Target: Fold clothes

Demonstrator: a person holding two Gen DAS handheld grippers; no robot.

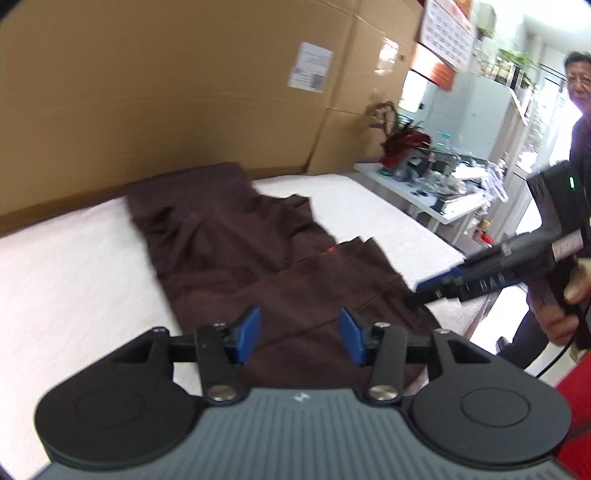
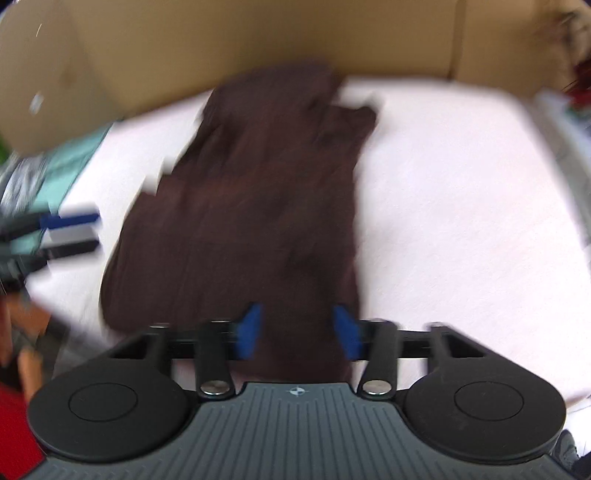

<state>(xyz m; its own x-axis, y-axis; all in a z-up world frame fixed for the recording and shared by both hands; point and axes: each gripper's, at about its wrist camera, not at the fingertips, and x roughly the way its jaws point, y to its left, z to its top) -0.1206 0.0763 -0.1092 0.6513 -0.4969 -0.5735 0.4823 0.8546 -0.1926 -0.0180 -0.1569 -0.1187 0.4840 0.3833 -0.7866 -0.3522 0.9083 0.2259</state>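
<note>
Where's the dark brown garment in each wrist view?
Left wrist view: the dark brown fabric garment runs from upper centre down to the bottom centre, spread on the white padded table cover.
Right wrist view: the garment fills the centre, top to bottom, blurred.
Shared landmark: the tall brown cardboard wall behind the table, also along the top of the right wrist view.

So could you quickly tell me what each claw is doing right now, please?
Left claw: open, nothing between its pads, above the brown garment.
Right claw: open, nothing gripped, over the same garment.
</note>
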